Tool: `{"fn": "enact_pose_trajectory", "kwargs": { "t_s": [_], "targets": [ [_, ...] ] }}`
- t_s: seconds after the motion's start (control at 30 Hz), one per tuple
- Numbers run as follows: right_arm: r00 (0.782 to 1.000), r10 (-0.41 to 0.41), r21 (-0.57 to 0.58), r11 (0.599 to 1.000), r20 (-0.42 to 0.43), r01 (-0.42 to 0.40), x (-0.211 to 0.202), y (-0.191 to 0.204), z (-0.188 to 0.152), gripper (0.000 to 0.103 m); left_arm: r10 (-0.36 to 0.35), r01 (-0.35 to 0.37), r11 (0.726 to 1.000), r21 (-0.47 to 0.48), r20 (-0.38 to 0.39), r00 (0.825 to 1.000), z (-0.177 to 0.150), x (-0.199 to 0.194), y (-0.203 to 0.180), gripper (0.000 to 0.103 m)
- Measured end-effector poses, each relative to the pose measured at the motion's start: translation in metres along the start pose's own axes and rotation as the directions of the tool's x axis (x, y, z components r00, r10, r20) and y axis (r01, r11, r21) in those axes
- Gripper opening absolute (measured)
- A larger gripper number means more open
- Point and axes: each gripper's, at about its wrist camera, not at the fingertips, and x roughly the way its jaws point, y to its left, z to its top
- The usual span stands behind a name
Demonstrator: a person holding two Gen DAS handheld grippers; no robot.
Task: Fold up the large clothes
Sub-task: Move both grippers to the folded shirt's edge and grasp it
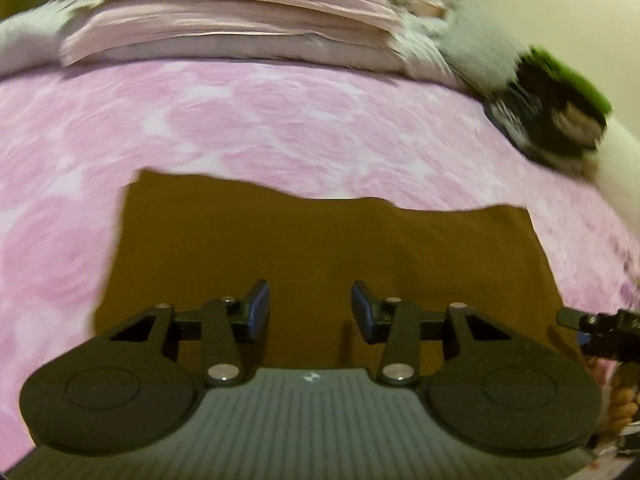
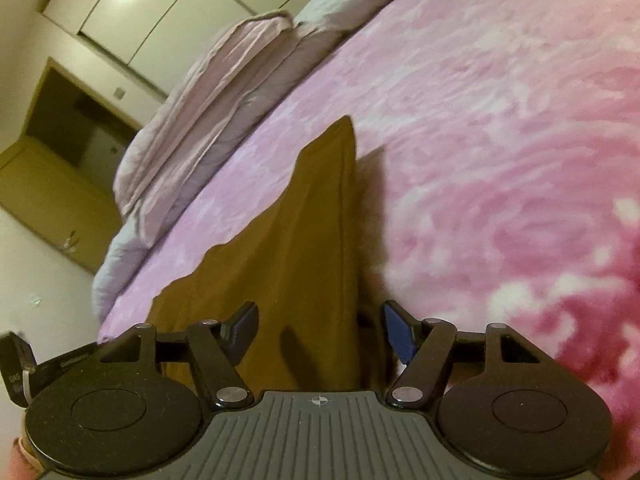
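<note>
While the brown garment (image 1: 320,248) lies flat on the pink bed (image 1: 280,120), the left gripper (image 1: 310,312) hovers over its middle, fingers apart. Right wrist view: the right gripper (image 2: 318,332), fingers apart and empty, straddles the garment's right edge, which runs straight ahead.

Brown garment (image 1: 320,248), folded flat rectangle, lying on pink floral bedspread (image 1: 280,120).

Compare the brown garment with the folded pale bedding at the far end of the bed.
The brown garment is dark, plain and lies in a thin, flat layer near both grippers; the folded bedding is pale lilac, stacked thick in several layers, far from them. Both rest on the pink blanket.
</note>
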Motion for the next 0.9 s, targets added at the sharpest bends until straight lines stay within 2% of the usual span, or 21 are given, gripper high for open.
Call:
{"fn": "enact_pose_trajectory", "kwargs": {
  "t_s": [0.17, 0.23, 0.37, 0.47, 0.57, 0.6, 0.63, 0.67, 0.73, 0.77, 0.9],
  "targets": [
    [0.999, 0.035, 0.029, 0.999, -0.027, -0.034, -0.005, -0.005, -0.003, 0.055, 0.026, -0.029, 0.985, -0.173, -0.020, 0.999, -0.026, -0.051, 0.064, 0.041],
    [1.000, 0.027, 0.055, 0.998, -0.016, -0.026, -0.009, -0.006, -0.005, 0.054, 0.021, -0.032, 0.969, -0.246, -0.045, 0.999, -0.040, -0.064, 0.087, 0.049],
    [1.000, -0.009, 0.095, 0.995, 0.021, 0.007, -0.015, -0.002, -0.010, 0.053, -0.050, 0.020, 0.924, -0.382, -0.068, 0.996, -0.065, -0.076, 0.114, 0.053],
    [0.999, -0.039, 0.116, 0.993, 0.037, 0.035, -0.014, 0.000, -0.011, 0.053, -0.138, 0.098, 0.872, -0.479, -0.049, 0.989, -0.073, -0.071, 0.127, 0.053],
    [0.997, -0.062, 0.126, 0.990, 0.040, 0.056, -0.011, 0.002, -0.011, 0.053, -0.159, 0.114, 0.825, -0.554, -0.033, 0.987, -0.077, -0.057, 0.133, 0.053],
    [0.997, -0.069, 0.125, 0.990, 0.039, 0.064, -0.010, 0.003, -0.010, 0.053, -0.161, 0.121, 0.811, -0.572, -0.019, 0.987, -0.077, -0.053, 0.133, 0.047],
    [0.997, -0.073, 0.126, 0.990, 0.039, 0.067, -0.010, 0.004, -0.011, 0.053, -0.161, 0.130, 0.804, -0.580, -0.001, 0.987, -0.078, -0.049, 0.132, 0.024],
    [0.997, -0.074, 0.127, 0.990, 0.037, 0.069, -0.011, 0.004, -0.011, 0.053, -0.170, 0.142, 0.799, -0.585, 0.007, 0.985, -0.079, -0.047, 0.134, 0.014],
    [0.997, -0.074, 0.124, 0.990, 0.033, 0.070, -0.010, 0.004, -0.010, 0.053, -0.191, 0.165, 0.766, -0.622, 0.025, 0.981, -0.085, -0.045, 0.136, 0.010],
    [0.997, -0.074, 0.122, 0.990, 0.031, 0.070, -0.010, 0.003, -0.010, 0.053, -0.183, 0.159, 0.769, -0.619, 0.024, 0.983, -0.086, -0.044, 0.136, 0.010],
    [0.997, -0.074, 0.117, 0.991, 0.029, 0.070, -0.008, 0.002, -0.006, 0.053, -0.131, 0.117, 0.821, -0.559, 0.015, 0.991, -0.088, -0.047, 0.128, 0.008]
  ]
}}
